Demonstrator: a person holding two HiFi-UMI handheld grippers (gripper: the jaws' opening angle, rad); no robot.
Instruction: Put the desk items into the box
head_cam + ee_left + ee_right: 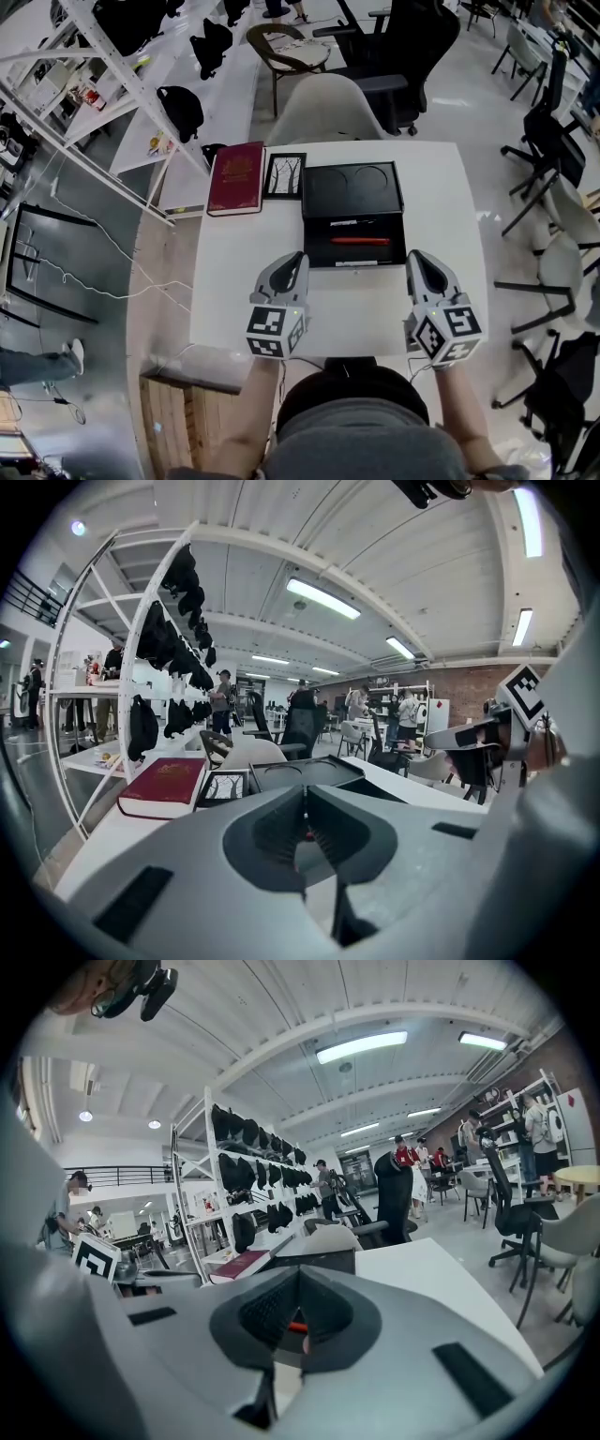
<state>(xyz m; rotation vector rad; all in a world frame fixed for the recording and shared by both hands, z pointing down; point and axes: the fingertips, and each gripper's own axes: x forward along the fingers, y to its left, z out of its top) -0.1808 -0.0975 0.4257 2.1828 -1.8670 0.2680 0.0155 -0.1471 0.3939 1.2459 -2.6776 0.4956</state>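
The open black box (pixel 319 255) sits mid-table (pixel 234 291) with a red pen (pixel 361 241) and a black pen (pixel 354 223) already inside. A maroon book (pixel 236 177) and a framed picture (pixel 284 175) lie just left of its raised lid, probably next to be packed. The left gripper (pixel 299 256) and right gripper (pixel 412 256) flank the box's near corners, fingers together on nothing, seemingly poised between picks.
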